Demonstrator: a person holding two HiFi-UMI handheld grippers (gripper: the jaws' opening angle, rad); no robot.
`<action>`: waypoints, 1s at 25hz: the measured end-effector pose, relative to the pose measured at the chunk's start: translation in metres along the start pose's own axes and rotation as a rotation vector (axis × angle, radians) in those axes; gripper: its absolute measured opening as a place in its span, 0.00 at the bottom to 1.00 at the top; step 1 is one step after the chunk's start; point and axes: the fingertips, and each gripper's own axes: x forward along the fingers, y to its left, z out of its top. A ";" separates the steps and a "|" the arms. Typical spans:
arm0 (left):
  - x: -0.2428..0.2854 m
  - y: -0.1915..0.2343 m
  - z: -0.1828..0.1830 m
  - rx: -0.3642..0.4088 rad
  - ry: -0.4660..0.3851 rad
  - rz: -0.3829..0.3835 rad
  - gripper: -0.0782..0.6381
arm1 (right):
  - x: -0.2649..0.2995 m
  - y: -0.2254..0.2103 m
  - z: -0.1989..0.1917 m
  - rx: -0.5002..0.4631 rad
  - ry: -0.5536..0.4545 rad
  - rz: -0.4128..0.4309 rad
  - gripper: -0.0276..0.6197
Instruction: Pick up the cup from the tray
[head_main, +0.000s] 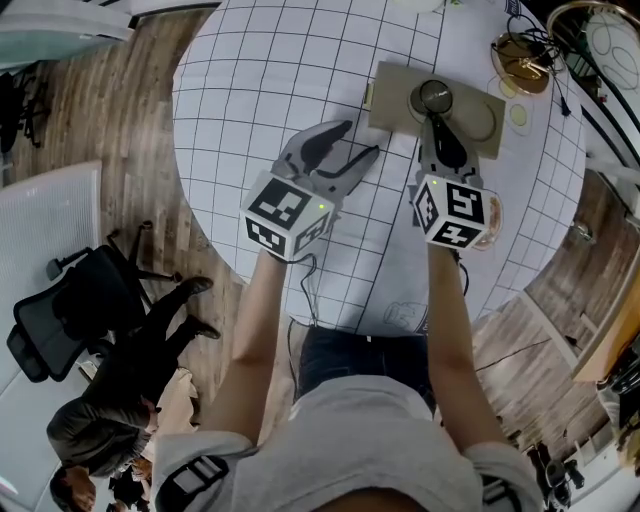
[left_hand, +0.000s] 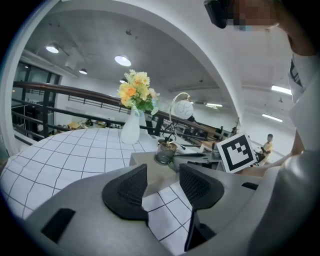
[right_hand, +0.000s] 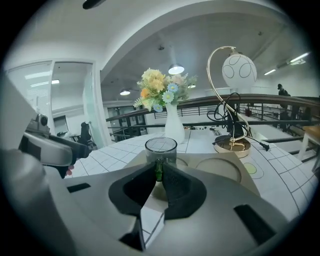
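A clear glass cup (head_main: 432, 97) stands in a round recess of a beige tray (head_main: 395, 100) on the white gridded table. In the right gripper view the cup (right_hand: 161, 146) sits just beyond my right gripper (right_hand: 159, 169). Its jaws are pinched on a small green handle at the cup's near side. My left gripper (head_main: 360, 138) hovers left of the tray, open, with only tablecloth showing between its pads (left_hand: 131, 187). From the left gripper view the cup (left_hand: 164, 152) and the tray (left_hand: 145, 160) lie ahead and slightly right.
A white vase of flowers (right_hand: 174, 127) stands behind the tray. A lamp with a gold base (head_main: 520, 55) and cables is at the far right of the table. The tray has a second, empty recess (right_hand: 217, 167). A person sits on an office chair (head_main: 120, 330) on the floor at left.
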 end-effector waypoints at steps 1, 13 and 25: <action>-0.002 0.001 -0.001 -0.017 -0.006 0.010 0.39 | -0.001 0.001 0.003 0.013 -0.012 0.006 0.10; -0.035 0.013 0.003 -0.039 -0.073 0.225 0.15 | -0.055 0.021 0.050 0.014 -0.156 0.049 0.10; -0.062 -0.018 -0.009 -0.055 -0.140 0.314 0.12 | -0.103 0.042 -0.013 -0.003 -0.085 0.056 0.10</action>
